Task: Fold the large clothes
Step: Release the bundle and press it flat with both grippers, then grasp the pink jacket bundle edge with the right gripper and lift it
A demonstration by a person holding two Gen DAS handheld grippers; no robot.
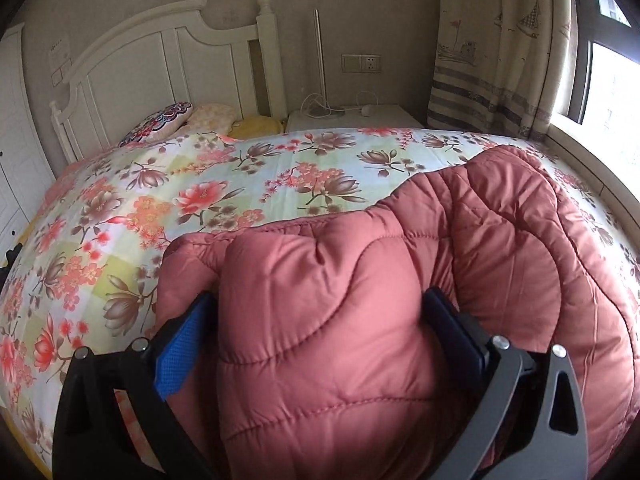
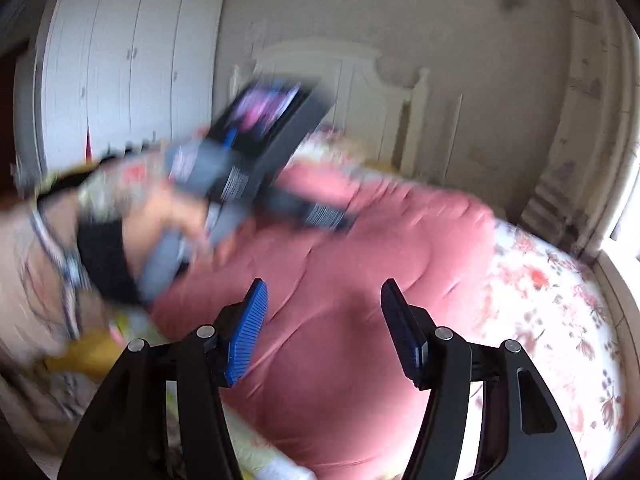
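The left claw (image 1: 320, 320) is clamped on a thick fold of the pink quilted coat (image 1: 400, 280): puffy padding fills the whole space between its two blue pads (image 1: 180, 344) and bulges past them on both sides, so the bundle is squeezed rather than merely lying between them. It seems held this way so that one doubled-over part of the coat can be carried or laid across the rest without the slippery padding springing back. The right claw (image 2: 322, 332) stands apart and holds nothing; its ribbed blue pads (image 2: 248, 332) hang over the middle of the coat with a clear gap to the fabric showing between them, probably ready to pin down or catch the next edge. The coat itself lies heaped on the bed (image 1: 240, 184), on the flowered sheet near the window side, already bunched into a rough block and not yet a flat, tidy fold. In the right wrist view the person's left hand (image 2: 168, 216) shows as a blur, wrapped around the grey handle of its tool, which slants down and forward onto the far side of the coat; the right tool points less steeply, aimed across the garment from the near edge of the bed. Beyond the coat are pillows (image 1: 160, 124) at the white headboard (image 1: 168, 60), a small bedside stand (image 1: 352, 118) with cables, a curtain (image 1: 496, 52), and a white wardrobe (image 2: 120, 64) against the wall
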